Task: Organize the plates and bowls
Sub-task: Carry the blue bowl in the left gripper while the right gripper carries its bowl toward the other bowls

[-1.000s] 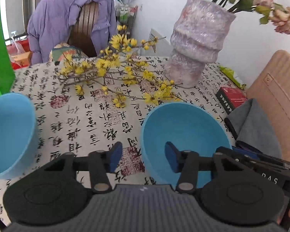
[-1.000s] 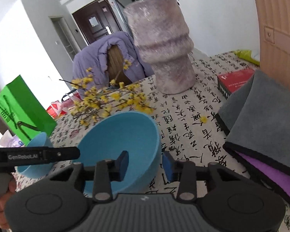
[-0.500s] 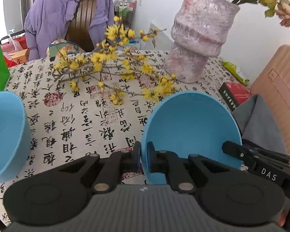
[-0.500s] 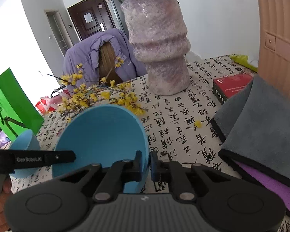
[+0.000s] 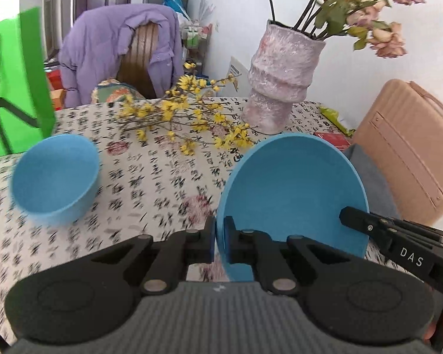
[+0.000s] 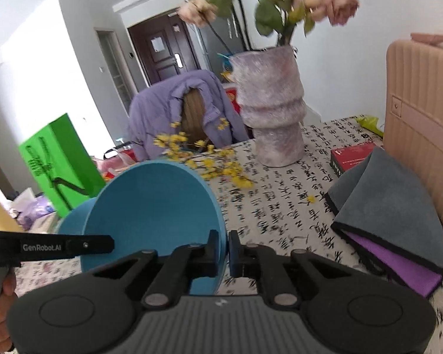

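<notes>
Grippers on both sides pinch the rim of the large blue bowl (image 5: 292,194): the left gripper (image 5: 218,243) is clamped narrow on its left edge, the right gripper (image 6: 224,250) on its right edge, and the bowl hangs tilted above the worktop (image 5: 150,183). The small blue bowl (image 5: 54,177) sits upright on the worktop, well to the left and nearer the left gripper. Stacking them would likely mean carrying the held bowl leftward.

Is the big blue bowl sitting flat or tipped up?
Tipped up. The big blue bowl is gripped at both rims, its inside facing the cameras; left hand-held gripper, right hand-held gripper.
</notes>
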The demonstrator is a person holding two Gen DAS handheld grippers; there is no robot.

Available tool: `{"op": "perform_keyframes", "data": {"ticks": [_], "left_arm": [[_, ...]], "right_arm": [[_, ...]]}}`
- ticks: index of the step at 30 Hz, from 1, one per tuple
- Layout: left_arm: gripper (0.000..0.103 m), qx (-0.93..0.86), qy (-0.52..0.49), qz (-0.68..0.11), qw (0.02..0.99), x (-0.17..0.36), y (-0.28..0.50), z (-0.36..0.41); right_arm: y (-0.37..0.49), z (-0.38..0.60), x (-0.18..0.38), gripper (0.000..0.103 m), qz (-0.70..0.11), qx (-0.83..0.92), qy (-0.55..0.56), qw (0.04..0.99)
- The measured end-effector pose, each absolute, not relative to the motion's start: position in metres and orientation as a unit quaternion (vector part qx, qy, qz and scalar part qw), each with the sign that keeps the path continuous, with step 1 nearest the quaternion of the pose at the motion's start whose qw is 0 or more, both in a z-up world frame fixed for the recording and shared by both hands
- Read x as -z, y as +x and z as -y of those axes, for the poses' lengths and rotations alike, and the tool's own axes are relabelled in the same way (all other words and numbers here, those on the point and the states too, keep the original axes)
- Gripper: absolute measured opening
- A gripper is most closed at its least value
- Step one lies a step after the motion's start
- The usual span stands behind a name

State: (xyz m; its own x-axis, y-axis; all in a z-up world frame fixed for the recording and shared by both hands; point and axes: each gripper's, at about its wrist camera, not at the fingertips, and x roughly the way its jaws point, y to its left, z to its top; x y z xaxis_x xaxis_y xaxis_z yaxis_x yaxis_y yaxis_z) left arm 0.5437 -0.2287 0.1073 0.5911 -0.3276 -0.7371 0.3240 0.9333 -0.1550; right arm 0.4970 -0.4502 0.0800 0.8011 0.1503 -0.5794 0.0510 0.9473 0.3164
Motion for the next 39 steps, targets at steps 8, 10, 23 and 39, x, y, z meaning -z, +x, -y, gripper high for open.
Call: {"op": "perform_keyframes", "data": {"ticks": [8, 10, 23, 39], "left_arm": [[0.006, 0.158, 0.0, -0.393, 0.906, -0.126, 0.452, 0.19], [0.006, 0.151, -0.004, -0.388, 0.909, -0.126, 0.429, 0.179], [0.006, 0.101, -0.018, -0.34, 0.935, -0.102, 0.294, 0.119], [0.007, 0.018, -0.049, -0.313, 0.948, -0.076, 0.164, 0.044]], "right_arm": [[0.417, 0.411, -0.096, 0.007, -0.304, -0.055, 0.145, 0.94], [0.399, 0.399, -0.096, 0.007, -0.303, -0.058, 0.137, 0.941], [0.285, 0.335, -0.077, 0.007, -0.295, -0.091, 0.121, 0.943], [0.192, 0.257, -0.056, 0.008, -0.308, -0.16, 0.094, 0.933]]}}
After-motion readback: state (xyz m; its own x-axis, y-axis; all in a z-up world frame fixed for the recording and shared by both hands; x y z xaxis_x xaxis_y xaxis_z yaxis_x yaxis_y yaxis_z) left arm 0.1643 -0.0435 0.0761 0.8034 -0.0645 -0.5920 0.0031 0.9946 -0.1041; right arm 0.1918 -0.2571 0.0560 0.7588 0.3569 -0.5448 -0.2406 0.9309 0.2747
